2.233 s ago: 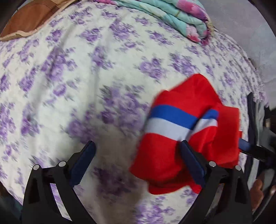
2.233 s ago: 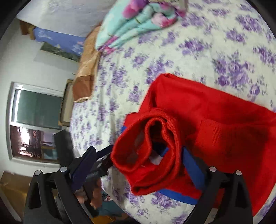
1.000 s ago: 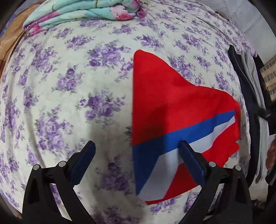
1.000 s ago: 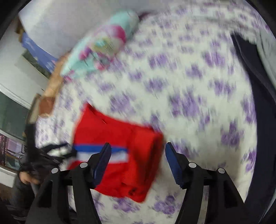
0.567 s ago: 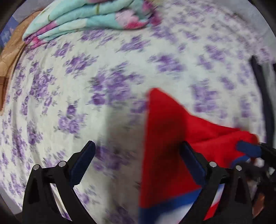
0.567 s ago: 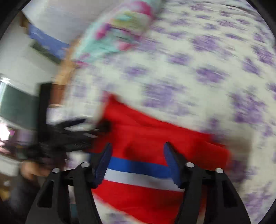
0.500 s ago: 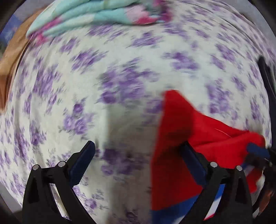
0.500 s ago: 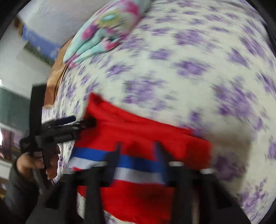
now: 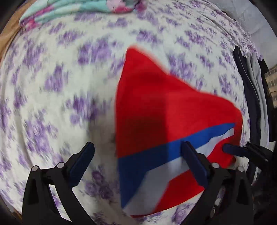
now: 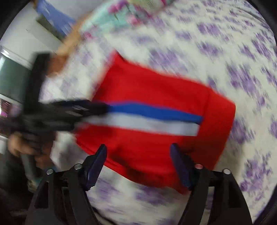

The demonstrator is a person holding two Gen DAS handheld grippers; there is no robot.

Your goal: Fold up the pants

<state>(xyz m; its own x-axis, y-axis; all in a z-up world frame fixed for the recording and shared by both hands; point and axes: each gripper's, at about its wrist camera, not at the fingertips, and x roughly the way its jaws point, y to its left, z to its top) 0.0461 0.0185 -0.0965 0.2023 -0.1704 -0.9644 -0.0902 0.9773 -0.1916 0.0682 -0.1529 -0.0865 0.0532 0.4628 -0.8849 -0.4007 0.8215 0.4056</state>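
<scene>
The red pants [image 9: 164,107], with a blue and a white stripe, lie folded into a flat packet on the purple-flowered bed sheet [image 9: 52,86]. My left gripper [image 9: 138,155] points down and is open: its right finger is over the striped part and its left finger over bare sheet. In the right wrist view the pants [image 10: 155,90] are blurred. My right gripper [image 10: 138,159] hovers at their near edge. Its jaws are opening, the red edge lies between them, and neither pad presses on it. The left gripper [image 10: 69,110], held by a hand [image 10: 26,143], reaches the stripe's left end.
A folded teal and pink blanket [image 9: 77,8] lies at the head of the bed. Dark and grey garments [image 9: 251,86] hang along the bed's right edge. A brown cushion [image 9: 7,34] sits at the far left. A window [image 10: 10,77] is beside the bed.
The right gripper's jaws closed and spread again as it swung down to the pants' near edge. The left view swung away and came back over the striped end. The pants stay flat.
</scene>
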